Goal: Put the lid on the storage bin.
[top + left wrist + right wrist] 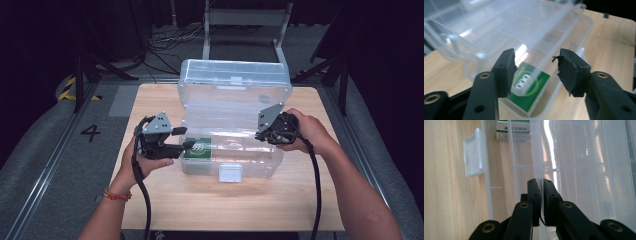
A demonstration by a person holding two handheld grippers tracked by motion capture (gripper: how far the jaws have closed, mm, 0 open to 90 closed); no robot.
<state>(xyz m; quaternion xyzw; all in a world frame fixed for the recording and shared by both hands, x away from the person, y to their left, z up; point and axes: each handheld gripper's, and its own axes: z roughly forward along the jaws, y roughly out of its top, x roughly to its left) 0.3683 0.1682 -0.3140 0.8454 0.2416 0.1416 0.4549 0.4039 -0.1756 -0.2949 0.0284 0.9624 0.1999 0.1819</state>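
In the middle of the pale wooden worktop (210,205) stands a big see-through plastic box (260,162), and everything else is easiest to place from it. The box is smooth and shiny, with rounded corners and thin ribs along its walls. Its lid (235,80) is up and leans back behind the box, and it has little square pockets moulded into it. On the box's front wall hangs a small cloudy white latch (231,173), flat and square.

Inside the box, at its left end, lies a flat green packet (197,148) with white marks and a ring printed on it — it looks like a card box, resting on the bottom.

At the left end of the box is the left tool (182,139), black and hard, with a grey three-cornered plate on top. A hand (150,160) holds it from below, and an orange band sits on that wrist. Its two jaws stand wide apart, gripping nothing, with the box's clear rim and the green packet seen between them. One rubber pad (570,71) looks torn and rough at the edge.

At the right end of the box is the right tool (265,131), held by the other hand (312,132). Its jaws are pinched together on a thin clear wall of the box — the plastic edge runs straight up between the two pads.
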